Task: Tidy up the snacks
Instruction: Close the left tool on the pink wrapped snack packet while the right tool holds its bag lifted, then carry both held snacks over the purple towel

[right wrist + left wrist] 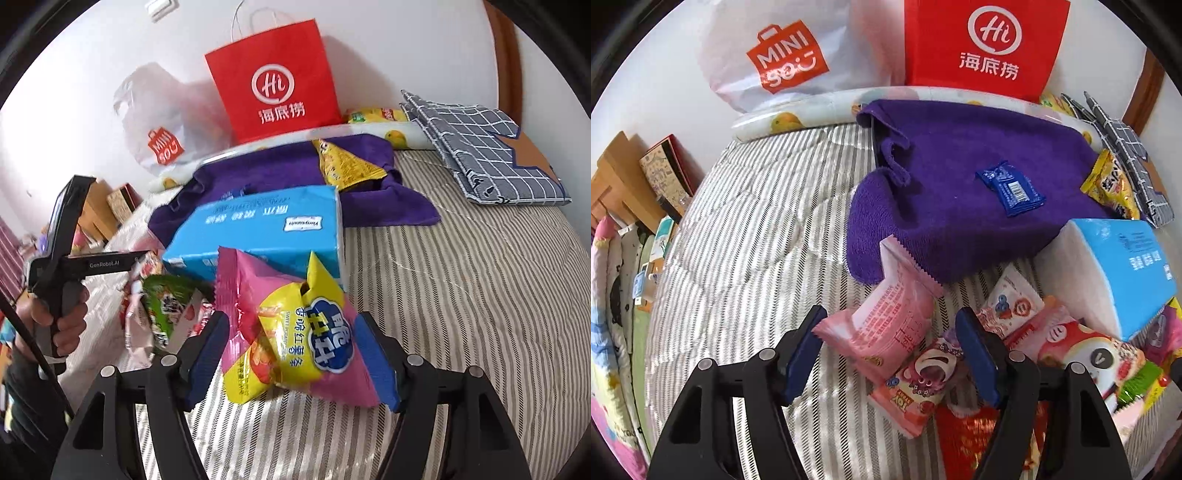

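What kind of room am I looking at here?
Most likely a home bedroom. The snacks lie on a grey-and-white striped quilted mattress, a fruit-print pillow rests against the white wall, and a red paper shopping bag and a folded purple towel sit on the bed.

Bare striped bedding (746, 229) lies open leftward; the tissue pack (1115, 273) and purple towel (960, 192) block ahead.

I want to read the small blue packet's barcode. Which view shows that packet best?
The left wrist view: the small blue packet lies in the open on the purple cloth, barcode side up. In the right wrist view the blue tissue pack stands in front of that spot, so I cannot make it out.
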Tool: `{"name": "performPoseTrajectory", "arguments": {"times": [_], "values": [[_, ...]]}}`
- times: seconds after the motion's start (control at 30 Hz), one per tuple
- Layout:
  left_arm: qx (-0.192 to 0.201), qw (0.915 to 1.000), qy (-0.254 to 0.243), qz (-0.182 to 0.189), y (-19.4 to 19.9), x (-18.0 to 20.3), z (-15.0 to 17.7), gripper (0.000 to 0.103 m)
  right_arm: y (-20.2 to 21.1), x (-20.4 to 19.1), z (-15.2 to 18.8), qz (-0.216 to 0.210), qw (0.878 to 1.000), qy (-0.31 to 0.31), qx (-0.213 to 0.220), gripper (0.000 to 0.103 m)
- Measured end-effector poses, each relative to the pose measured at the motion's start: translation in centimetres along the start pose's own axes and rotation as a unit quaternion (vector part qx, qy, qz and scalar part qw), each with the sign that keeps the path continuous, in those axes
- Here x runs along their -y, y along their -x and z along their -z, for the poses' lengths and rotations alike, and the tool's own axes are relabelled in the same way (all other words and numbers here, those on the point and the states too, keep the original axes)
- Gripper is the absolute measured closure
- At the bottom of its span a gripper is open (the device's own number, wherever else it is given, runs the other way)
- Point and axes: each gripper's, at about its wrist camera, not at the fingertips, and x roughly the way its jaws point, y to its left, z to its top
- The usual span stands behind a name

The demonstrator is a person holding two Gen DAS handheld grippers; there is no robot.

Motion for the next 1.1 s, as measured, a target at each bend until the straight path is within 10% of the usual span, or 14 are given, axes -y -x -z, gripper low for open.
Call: {"name": "performPoseTrajectory", "arguments": {"times": [0.3,0.47,1.1], "values": [[0.009,0.9978,0.037,0.055,-0.6,-1.5,0.4,0.036,-2.7,-0.5,0.0,-0.001,1.000,0.013,-0.026,0.022],[0.013,0.9977,0.021,0.063,0.4,-0.9,1.2,0.074,-2.3,-0.2,-0.1,-0.025,0.999,-0.008,-0.028,0.044],[0.050,0.9935,0.018,0.100,7.2,1.1,3.3,0.075,4.5,-0.8,-0.5,-0.002,1.000,-0.016,0.011,0.051]]}}
